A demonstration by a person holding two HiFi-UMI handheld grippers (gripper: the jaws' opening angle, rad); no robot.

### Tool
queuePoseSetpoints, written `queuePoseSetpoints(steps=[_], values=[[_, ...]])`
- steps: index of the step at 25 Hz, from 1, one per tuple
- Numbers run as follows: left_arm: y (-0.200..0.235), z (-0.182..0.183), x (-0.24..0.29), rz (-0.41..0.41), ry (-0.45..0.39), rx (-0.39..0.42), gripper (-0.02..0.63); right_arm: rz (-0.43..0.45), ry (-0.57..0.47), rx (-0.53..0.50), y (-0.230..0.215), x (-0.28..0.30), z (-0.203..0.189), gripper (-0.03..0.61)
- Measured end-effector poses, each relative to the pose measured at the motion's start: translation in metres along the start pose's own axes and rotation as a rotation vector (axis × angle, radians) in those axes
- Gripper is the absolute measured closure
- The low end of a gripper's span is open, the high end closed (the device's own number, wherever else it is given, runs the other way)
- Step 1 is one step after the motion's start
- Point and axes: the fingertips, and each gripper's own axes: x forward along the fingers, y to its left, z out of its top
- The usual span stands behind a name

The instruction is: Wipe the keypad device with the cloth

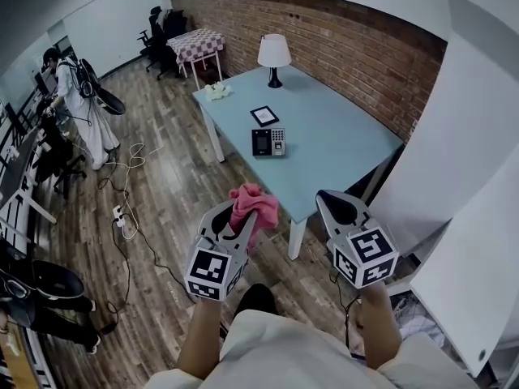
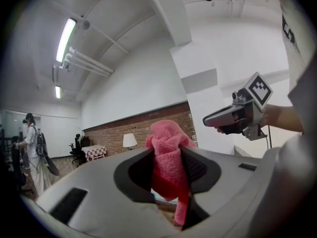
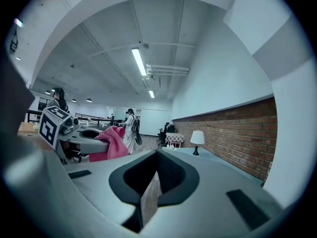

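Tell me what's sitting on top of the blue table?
On the table: a lamp, a small picture frame, the keypad device and a white bundle at the far corner. The pink cloth in the left gripper covers part of the near edge.

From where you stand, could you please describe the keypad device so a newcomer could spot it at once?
Find the pale blue table beside the brick wall, with a white-shaded lamp at its far end. Near the table's middle lie two flat items; the keypad device is the nearer one, half black panel, half silver keys, unlike the black-rimmed picture frame behind it.
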Motion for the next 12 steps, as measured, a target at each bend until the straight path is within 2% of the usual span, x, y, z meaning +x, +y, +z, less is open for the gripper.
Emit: queuePoseSetpoints(steps=[12], values=[[0.0066,0.0055,-0.0095,-0.003,0.002,0.010,0.454,-0.004,0.017,0.021,0.0065,0.0019,-0.0019,0.560]])
